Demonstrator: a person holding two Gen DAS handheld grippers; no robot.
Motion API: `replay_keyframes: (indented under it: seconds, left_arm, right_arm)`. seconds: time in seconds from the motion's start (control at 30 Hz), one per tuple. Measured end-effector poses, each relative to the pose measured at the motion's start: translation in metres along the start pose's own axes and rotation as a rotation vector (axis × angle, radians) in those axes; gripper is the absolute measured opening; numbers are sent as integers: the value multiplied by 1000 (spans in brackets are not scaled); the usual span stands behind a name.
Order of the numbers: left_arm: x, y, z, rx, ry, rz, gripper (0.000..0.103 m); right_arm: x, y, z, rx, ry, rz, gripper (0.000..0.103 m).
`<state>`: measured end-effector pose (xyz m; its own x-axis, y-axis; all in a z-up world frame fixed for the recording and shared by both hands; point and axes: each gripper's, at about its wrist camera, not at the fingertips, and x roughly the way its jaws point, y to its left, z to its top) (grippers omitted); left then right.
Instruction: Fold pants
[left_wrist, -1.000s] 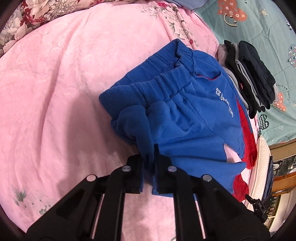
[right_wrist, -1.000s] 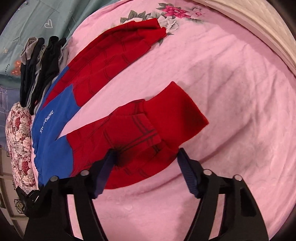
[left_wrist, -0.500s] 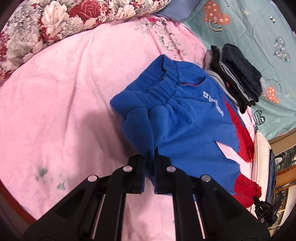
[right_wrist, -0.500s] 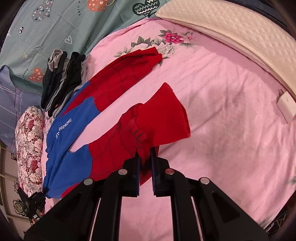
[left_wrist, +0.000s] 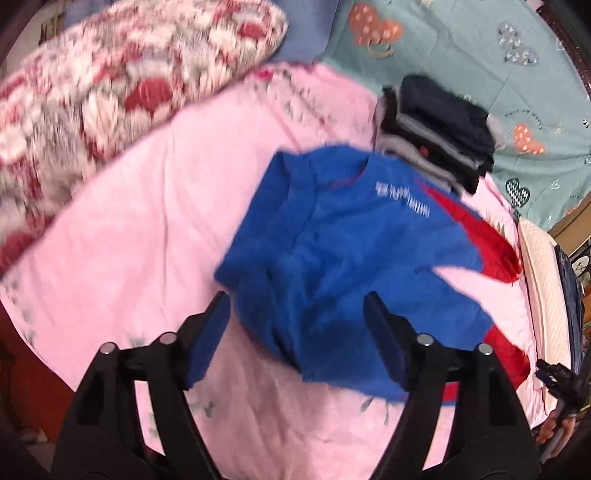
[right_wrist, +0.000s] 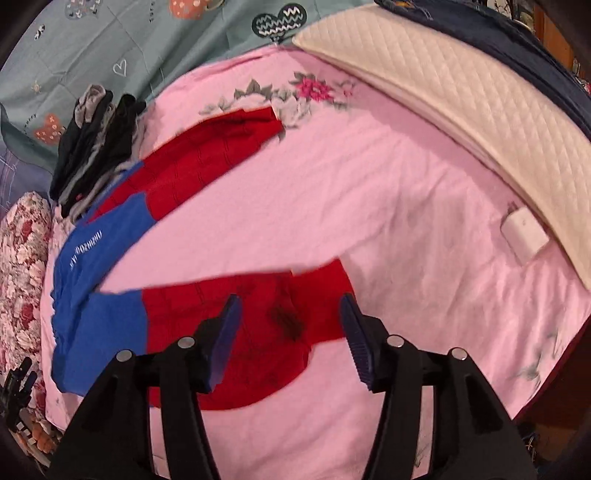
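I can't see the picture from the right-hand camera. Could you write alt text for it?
An open hand-held gripper hovers over the red cuff end of one leg of blue-and-red pants spread on a pink bedsheet. The other leg stretches away toward a pile of dark folded clothes, and a cream quilted pad borders the far side.

The pants (left_wrist: 343, 251) lie spread on the bed (left_wrist: 147, 229) in front of me, waist end before my left tool (left_wrist: 295, 325), one leg cuff before my right tool (right_wrist: 290, 325). The second leg (right_wrist: 207, 158) lies farther back on the bed, apart from the near leg. Behind the waist, touching it, sits a stack of folded clothes (left_wrist: 439, 125). A pillow (left_wrist: 110, 92) lies left of the pants. Right of the legs, a small box (right_wrist: 524, 236) rests just beside a quilted pad (right_wrist: 443, 96).
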<state>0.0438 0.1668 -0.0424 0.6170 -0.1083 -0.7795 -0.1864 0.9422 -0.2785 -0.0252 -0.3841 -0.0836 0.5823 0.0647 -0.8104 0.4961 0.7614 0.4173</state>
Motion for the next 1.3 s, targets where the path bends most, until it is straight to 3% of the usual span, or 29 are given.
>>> replay_keyframes:
  seconds: [0.03, 0.07, 0.2, 0.23, 0.27, 0.3, 0.33, 0.37, 0.47, 0.5, 0.53, 0.57, 0.67, 0.77, 0.9, 0.97, 1.07, 1.13, 1.2, 1.27, 1.3]
  left_arm:
    - [3, -5, 12, 12, 10, -8, 78]
    - [9, -10, 23, 26, 32, -21, 78]
    - [72, -36, 80, 70, 113, -50, 73]
    - [88, -40, 88, 88, 135, -67, 63]
    - [114, -45, 97, 103, 180, -81, 46]
    - [131, -46, 99, 110, 208, -72, 34]
    - [149, -45, 102, 112, 241, -46, 13]
    - [166, -42, 105, 107, 271, -21, 7]
    - [200, -29, 114, 51, 303, 5, 3]
    - [204, -25, 116, 39, 294, -3, 3]
    - [207, -22, 119, 26, 287, -14, 3]
    - [210, -21, 121, 17, 281, -19, 3]
    - [209, -21, 123, 5, 275, -17, 3]
    - [201, -30, 116, 62, 251, 23, 3]
    - [206, -33, 116, 78, 255, 34, 3]
    - [210, -31, 120, 67, 252, 27, 3]
    - [215, -32, 124, 85, 268, 28, 3]
    - [207, -29, 125, 99, 306, -15, 3]
    - [190, -24, 130, 101, 301, -61, 14]
    - [167, -21, 138, 136, 220, 0, 75]
    - [153, -21, 147, 172, 147, 30, 83]
  right_arm:
    - [0, 2, 16, 5, -4, 30, 89]
    - [5, 6, 38, 7, -8, 69, 94]
    - [56, 22, 111, 35, 33, 168, 95]
    - [76, 25, 126, 52, 57, 183, 95]
    - [99, 29, 142, 71, 88, 187, 95]
    - [121, 31, 154, 86, 118, 171, 95]
    - [134, 32, 158, 101, 137, 157, 92]
    - [150, 32, 165, 123, 158, 153, 90]
    - [177, 37, 177, 122, 178, 153, 72]
    - [183, 38, 176, 119, 182, 140, 43]
    - [187, 38, 175, 114, 175, 105, 23]
    - [186, 38, 174, 110, 154, 68, 14]
    - [169, 32, 170, 142, 121, 71, 12]
    - [133, 28, 154, 128, 82, 49, 12]
    - [131, 16, 134, 131, 124, 10, 13]
    - [156, 15, 128, 123, 190, -38, 21]
    - [158, 20, 128, 91, 161, -60, 29]
    - [147, 24, 130, 73, 162, -69, 36]
    - [122, 29, 125, 46, 122, -49, 39]
    - [92, 34, 114, -1, 66, -20, 50]
    - [83, 35, 108, -15, 48, -2, 56]
